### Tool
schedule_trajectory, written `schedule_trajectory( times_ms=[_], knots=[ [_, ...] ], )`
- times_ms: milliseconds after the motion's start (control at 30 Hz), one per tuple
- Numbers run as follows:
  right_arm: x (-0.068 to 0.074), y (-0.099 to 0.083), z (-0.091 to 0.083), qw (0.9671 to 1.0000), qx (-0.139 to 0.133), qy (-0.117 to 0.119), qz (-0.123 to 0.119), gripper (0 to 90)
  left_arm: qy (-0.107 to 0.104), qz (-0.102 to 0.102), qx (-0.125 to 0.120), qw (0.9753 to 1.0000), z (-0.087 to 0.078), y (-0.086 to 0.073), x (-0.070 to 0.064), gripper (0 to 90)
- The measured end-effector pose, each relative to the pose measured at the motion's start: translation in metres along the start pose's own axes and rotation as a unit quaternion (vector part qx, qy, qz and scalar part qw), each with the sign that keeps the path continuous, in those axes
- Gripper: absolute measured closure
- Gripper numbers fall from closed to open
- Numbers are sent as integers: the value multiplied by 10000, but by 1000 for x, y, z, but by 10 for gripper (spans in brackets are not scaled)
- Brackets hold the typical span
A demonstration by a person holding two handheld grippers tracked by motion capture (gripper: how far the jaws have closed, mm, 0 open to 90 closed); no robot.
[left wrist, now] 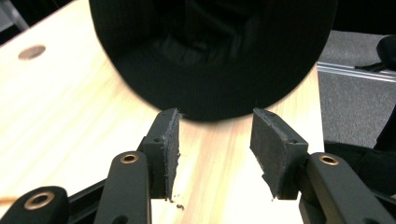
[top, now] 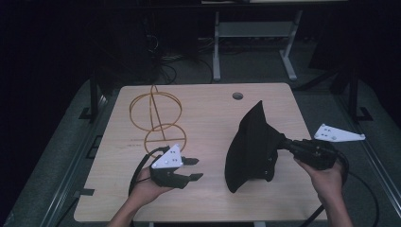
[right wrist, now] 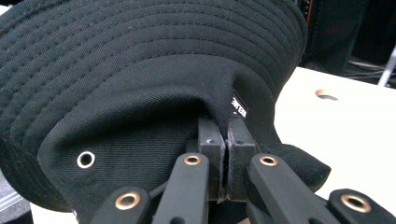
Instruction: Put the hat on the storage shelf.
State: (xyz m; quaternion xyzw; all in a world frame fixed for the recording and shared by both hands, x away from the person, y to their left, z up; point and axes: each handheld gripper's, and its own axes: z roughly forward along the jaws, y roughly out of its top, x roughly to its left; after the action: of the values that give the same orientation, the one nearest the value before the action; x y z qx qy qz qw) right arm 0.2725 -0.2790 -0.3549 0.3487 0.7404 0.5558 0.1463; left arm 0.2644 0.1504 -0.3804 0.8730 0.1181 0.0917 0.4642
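A black bucket hat [top: 253,146] stands tilted on its brim at the right of the wooden table [top: 208,101]. My right gripper [top: 283,144] is shut on the cloth of its crown; in the right gripper view the pads [right wrist: 227,154] pinch a fold of the hat [right wrist: 140,93] beside a small white label. My left gripper [top: 194,169] sits open at the table's front left, its jaws pointing at the hat. In the left gripper view the fingertips [left wrist: 166,140] stand apart with bare wood between them, and the hat's dark brim [left wrist: 215,60] rises just beyond.
An orange wire stand [top: 157,118] made of rings stands at the table's back left. A round cable hole [top: 237,96] lies near the far edge. A metal desk frame [top: 255,33] stands beyond the table, and cables trail on the floor.
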Motion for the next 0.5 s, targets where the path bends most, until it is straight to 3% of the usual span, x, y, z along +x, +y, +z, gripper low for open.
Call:
schedule_trajectory(
  times_ms=[233, 267, 500],
  knots=[
    [4, 20, -1, 9998, -23, 58, 165, 879, 99, -176, 10, 9998, -9, -20, 3, 491],
    [5, 23, -1, 9998, -42, 70, 205, 879, 105, -280, 10, 9996, -10, -27, 3, 487],
    [8, 43, 4, 9995, -73, 117, 286, 878, 144, -318, 103, 9993, -14, -40, 4, 478]
  ],
)
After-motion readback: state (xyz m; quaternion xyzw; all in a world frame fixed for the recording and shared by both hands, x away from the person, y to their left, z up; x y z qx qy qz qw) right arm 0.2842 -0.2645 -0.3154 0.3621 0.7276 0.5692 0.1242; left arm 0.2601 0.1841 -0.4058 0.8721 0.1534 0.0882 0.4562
